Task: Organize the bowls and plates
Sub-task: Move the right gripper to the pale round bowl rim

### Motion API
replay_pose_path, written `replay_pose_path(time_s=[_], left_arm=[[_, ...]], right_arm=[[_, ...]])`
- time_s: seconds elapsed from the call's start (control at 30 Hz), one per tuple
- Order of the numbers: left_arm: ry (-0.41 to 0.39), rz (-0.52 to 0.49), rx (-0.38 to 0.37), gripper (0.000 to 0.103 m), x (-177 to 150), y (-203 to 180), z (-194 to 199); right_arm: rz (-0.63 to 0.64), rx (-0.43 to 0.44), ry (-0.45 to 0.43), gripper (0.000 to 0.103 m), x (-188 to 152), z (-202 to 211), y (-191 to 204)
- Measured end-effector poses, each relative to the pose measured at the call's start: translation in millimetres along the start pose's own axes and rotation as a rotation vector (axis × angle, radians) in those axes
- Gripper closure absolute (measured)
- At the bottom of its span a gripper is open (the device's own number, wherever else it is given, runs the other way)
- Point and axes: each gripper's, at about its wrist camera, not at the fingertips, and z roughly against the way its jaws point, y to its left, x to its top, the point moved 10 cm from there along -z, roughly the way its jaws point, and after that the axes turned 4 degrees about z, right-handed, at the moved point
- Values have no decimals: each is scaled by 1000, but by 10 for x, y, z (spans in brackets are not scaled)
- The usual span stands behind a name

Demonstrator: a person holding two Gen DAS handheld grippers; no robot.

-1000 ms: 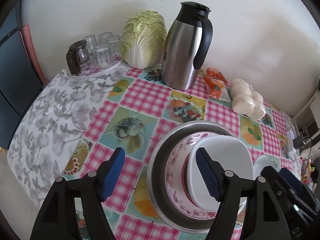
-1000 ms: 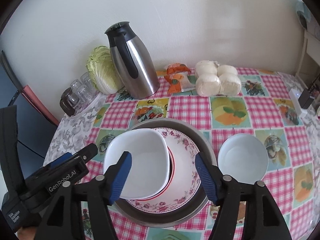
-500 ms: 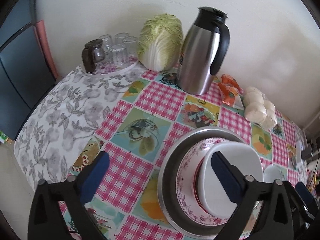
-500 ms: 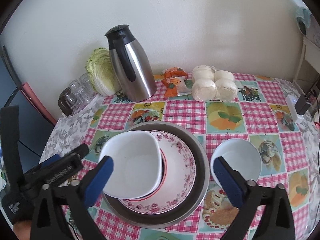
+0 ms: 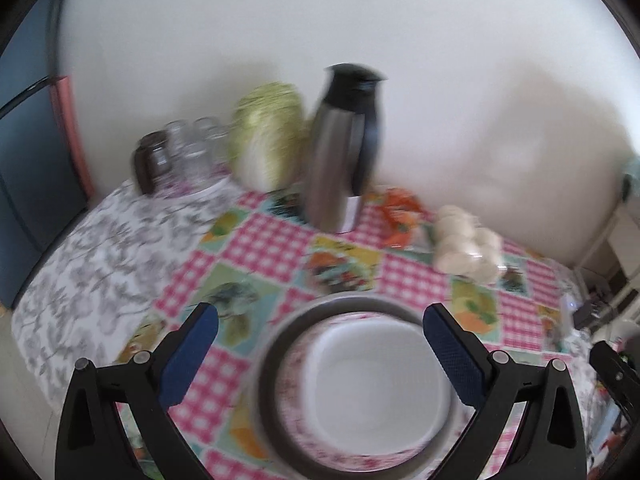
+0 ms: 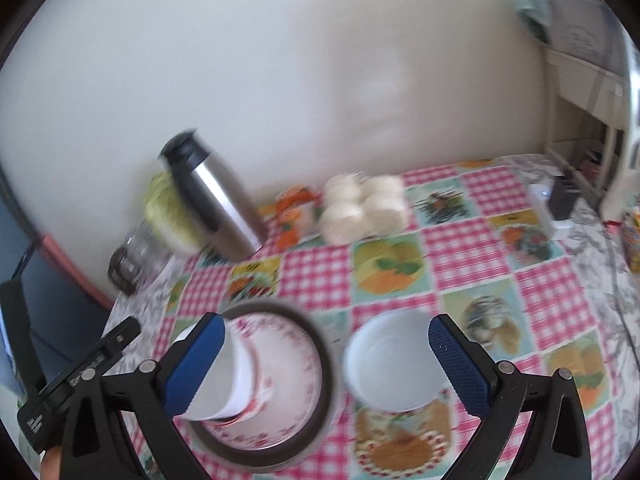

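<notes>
Lying straight ahead between the released right tongs point(image 6: 326, 354), the round white bowl point(image 6: 390, 362) is framed beside the stack point(image 6: 264, 376); the left tongs point(image 5: 320, 354) are also released.

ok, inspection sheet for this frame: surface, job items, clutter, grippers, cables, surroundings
Surface: table under checked fruit-print cloth, grey floral cloth at both ends.
Job items: square white bowl on floral plate in metal pan; round white bowl apart, on the cloth.
Clutter: flask, cabbage, glasses, buns, orange packet.
Grippers: left gripper open above the stack; right gripper open, round bowl between the jaws, untouched.
Cables: cord near a charger.
Surroundings: white wall, white shelf.
</notes>
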Motion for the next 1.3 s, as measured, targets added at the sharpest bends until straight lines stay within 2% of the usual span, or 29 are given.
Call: replay_pose_path(time_s=[0.17, 0.37, 0.5, 0.63, 0.73, 0.87, 0.9, 0.97, 1.0, 1.1, 1.3], left_arm=[[13, -76, -74, 1, -50, -501, 36], [50, -155, -130, 1, -205, -1035, -28], [72, -238, -140, 1, -318, -1331, -121], [95, -329, -138, 2, -467, -1583, -266], [122, -369, -150, 7, -593, -1734, -368], [145, -423, -149, 10, -751, -1909, -494], [151, -435, -143, 16, -786, -1937, -531], [171, -457, -131, 22, -861, -1976, -618], [180, -463, -124, 23, -888, -1976, -660], [198, -469, -115, 23, -949, -1975, -769], [247, -460, -115, 25, -1064, -1950, -993]], right_arm=[[-67, -68, -10, 0, 68, 121, -566], [-130, -101, -15, 0, 86, 201, -1033], [-183, -103, -5, 0, 37, 156, -1259], [-208, -148, 26, 2, -79, 22, -1446], [-218, -134, 76, 13, -192, -149, -1486], [-216, -104, 137, 16, -355, -365, -1419], [-209, -96, 150, 17, -386, -413, -1386], [-194, -85, 176, 28, -455, -508, -1320], [-193, -82, 190, 29, -489, -554, -1306], [-208, -79, 225, 30, -597, -663, -1321], [-233, -58, 281, 38, -738, -833, -1307]])
